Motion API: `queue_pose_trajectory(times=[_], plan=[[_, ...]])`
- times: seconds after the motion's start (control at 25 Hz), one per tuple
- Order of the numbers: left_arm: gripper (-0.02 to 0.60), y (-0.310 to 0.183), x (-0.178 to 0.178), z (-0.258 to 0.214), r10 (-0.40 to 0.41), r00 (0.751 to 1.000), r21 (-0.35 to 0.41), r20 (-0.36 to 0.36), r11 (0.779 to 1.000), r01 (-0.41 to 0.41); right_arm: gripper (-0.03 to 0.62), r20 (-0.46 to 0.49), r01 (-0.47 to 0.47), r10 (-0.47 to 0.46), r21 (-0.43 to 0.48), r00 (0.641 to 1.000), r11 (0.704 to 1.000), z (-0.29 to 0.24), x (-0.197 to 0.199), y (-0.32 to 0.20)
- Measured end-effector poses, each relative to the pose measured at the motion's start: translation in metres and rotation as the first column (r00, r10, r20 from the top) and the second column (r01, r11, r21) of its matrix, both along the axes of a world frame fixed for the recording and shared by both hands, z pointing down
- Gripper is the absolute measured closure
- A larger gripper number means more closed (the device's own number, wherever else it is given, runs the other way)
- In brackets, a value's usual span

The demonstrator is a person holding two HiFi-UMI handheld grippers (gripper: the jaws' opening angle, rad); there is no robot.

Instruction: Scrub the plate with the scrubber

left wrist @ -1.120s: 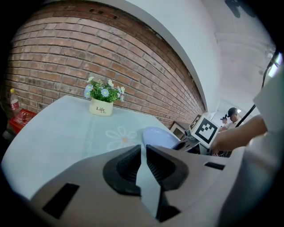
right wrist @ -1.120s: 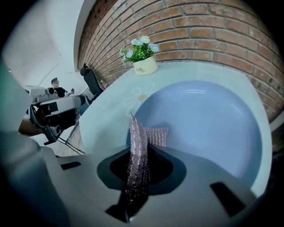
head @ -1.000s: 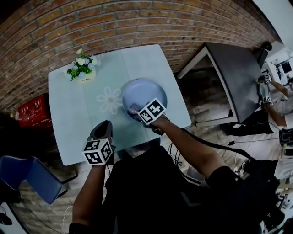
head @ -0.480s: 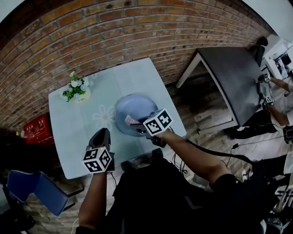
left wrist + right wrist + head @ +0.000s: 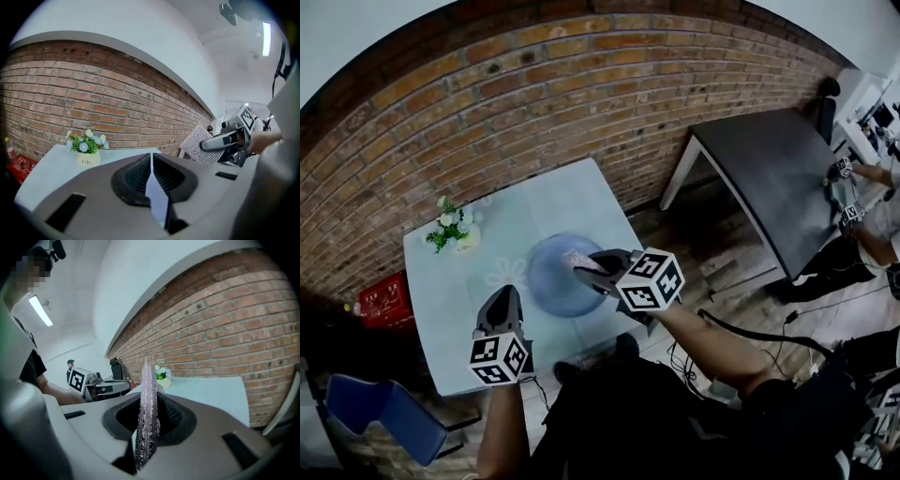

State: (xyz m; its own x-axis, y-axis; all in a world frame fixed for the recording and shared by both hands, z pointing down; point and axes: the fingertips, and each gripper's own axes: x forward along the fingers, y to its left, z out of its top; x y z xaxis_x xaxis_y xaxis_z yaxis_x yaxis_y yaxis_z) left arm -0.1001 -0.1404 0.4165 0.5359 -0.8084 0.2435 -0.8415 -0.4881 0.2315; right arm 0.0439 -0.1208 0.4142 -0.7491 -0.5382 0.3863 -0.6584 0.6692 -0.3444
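Inspecting the work station, we find the plate [image 5: 551,281] flat on the pale table [image 5: 455,314], on the right half and close to the near edge. The right gripper [image 5: 148,416] is clamped on the scrubber [image 5: 148,380], which stands up on edge between its jaws. In the head view the scrubber is over the plate's right side, but the right gripper view looks toward the brick wall [image 5: 534,103], so we judge it lifted clear, not pressing. The left gripper [image 5: 151,161] has just been closing. Its jaws stand all but together with nothing between them, and it hovers left of the plate without steadying it.

We see no dirt or suds on the plate and cannot tell how clean it is. In our judgement scrubbing is not under way, and any further pass needs the scrubber brought down again.

The flower pot [image 5: 453,230] stands at the far left corner, well apart from the plate. The table around the plate is bare. The dark table [image 5: 778,169] on the right and the blue chair [image 5: 370,405] at the near left stand clear of both arms.
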Motion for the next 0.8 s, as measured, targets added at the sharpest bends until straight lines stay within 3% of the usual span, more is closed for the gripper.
queue_pose_trajectory(times=[0.2, 0.44, 0.56, 0.68, 0.8], plan=[[0.568, 0.006, 0.008, -0.029, -0.027, 1.0, 0.025, -0.017, 0.999, 0.027, 0.525, -0.026, -0.052, 0.057, 0.141, 0.998, 0.989, -0.031, 0.03, 0.001], [0.569, 0.01, 0.025, -0.056, -0.007, 1.0, 0.084, -0.006, 0.996, 0.008, 0.525, -0.024, -0.177, 0.194, 0.302, 0.981, 0.937, -0.072, 0.065, 0.0], [0.571, 0.011, 0.019, -0.068, -0.071, 0.997, 0.089, -0.034, 0.993, 0.074, 0.526, -0.034, -0.237, 0.267, 0.363, 0.963, 0.901, -0.083, 0.08, 0.001], [0.571, 0.012, 0.005, -0.08, -0.171, 0.985, 0.129, -0.012, 0.977, 0.171, 0.526, -0.037, -0.277, 0.318, 0.406, 0.947, 0.871, -0.089, 0.092, 0.002], [0.571, 0.016, 0.004, -0.094, -0.178, 0.984, 0.172, -0.024, 0.969, 0.179, 0.526, -0.034, -0.298, 0.347, 0.437, 0.937, 0.849, -0.093, 0.1, 0.001]])
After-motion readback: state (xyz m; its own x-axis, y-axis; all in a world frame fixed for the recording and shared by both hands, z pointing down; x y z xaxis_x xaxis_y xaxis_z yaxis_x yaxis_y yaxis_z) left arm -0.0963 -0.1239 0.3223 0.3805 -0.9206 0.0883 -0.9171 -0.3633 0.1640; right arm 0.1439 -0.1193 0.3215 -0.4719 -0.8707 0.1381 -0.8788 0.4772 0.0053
